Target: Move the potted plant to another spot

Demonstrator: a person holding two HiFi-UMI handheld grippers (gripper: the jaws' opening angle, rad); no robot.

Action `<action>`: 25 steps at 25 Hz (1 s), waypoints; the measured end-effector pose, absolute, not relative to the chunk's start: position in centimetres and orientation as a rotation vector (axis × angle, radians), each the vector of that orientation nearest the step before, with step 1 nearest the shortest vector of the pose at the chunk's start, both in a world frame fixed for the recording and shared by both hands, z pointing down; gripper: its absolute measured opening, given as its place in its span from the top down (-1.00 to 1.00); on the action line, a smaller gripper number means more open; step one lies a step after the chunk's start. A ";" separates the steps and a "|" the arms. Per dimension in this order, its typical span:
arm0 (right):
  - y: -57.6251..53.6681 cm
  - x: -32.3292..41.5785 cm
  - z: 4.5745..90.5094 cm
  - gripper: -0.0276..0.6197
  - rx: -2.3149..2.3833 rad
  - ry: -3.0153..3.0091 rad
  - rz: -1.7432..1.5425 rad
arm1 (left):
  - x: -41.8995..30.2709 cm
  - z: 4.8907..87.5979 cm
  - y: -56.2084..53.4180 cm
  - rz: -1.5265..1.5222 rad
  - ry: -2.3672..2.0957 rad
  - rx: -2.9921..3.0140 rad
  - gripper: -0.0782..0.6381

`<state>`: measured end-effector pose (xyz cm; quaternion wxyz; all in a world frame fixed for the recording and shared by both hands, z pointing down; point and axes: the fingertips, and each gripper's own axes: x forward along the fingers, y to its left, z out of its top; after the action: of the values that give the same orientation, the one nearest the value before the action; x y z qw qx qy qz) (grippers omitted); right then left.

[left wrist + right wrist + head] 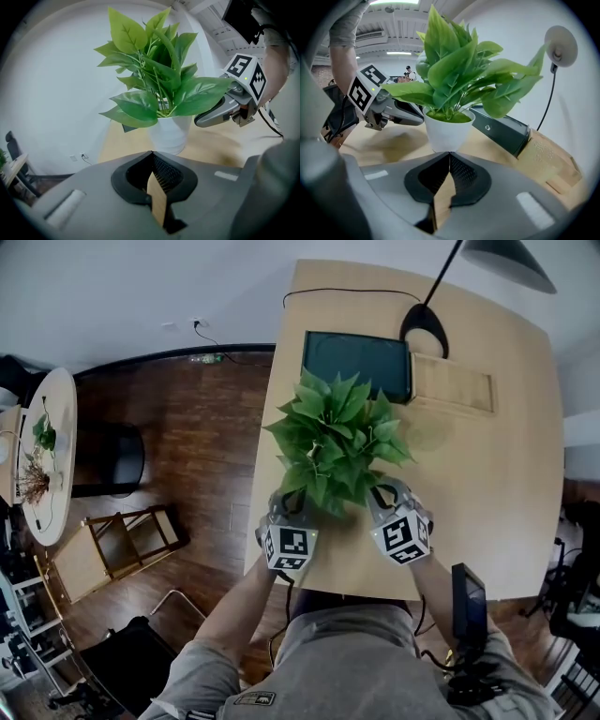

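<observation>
A potted plant (333, 442) stands on a pale wooden table (506, 474) toward its near edge, with a dark flat box (356, 362) at its 12 o'clock. The left gripper (281, 507) sits at the plant's 7 o'clock and the right gripper (382, 498) at 5 o'clock. Both have their jaws pressed together and grip nothing. The smooth white pot (446, 133) looks rigid, slippery and top-heavy under soft foliage. It is probably best squeezed between the two grippers low on opposite walls, never by the leaves.
</observation>
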<state>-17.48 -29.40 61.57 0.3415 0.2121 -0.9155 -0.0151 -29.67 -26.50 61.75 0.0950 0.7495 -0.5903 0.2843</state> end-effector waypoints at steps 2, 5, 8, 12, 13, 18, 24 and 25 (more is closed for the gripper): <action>-29.6 -17.6 61.8 0.88 0.541 -2.385 -0.034 | -29.8 61.8 -26.6 0.844 -1.741 2.235 0.78; -29.6 -18.0 62.3 0.68 0.496 -2.396 -0.010 | -30.0 61.9 -26.9 0.840 -1.724 2.258 0.78; -29.4 -18.4 62.3 0.39 0.450 -2.419 0.007 | -29.8 62.0 -27.3 0.819 -1.667 2.296 0.56; -29.2 -19.2 62.3 0.04 0.383 -2.456 0.017 | -28.6 62.0 -27.6 0.803 -1.545 2.397 0.26; -29.1 -19.5 62.4 -0.03 0.361 -2.469 0.017 | -28.3 62.1 -27.6 0.807 -1.514 2.424 0.18; -29.3 -20.5 62.1 -0.31 0.261 -2.504 -0.043 | -27.2 62.3 -28.3 0.835 -1.375 2.545 -0.18; -30.5 -21.3 62.2 -0.44 0.174 -2.515 -0.072 | -26.5 62.7 -29.4 0.892 -1.239 2.644 -0.36; -30.6 -21.5 62.2 -0.45 0.154 -2.519 -0.074 | -26.5 62.8 -29.6 0.904 -1.218 2.660 -0.39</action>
<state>-21.49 -30.60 62.23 0.3038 0.0581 -0.9506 -0.0279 -26.46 -29.62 62.83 0.0396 0.8680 -0.3976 0.2948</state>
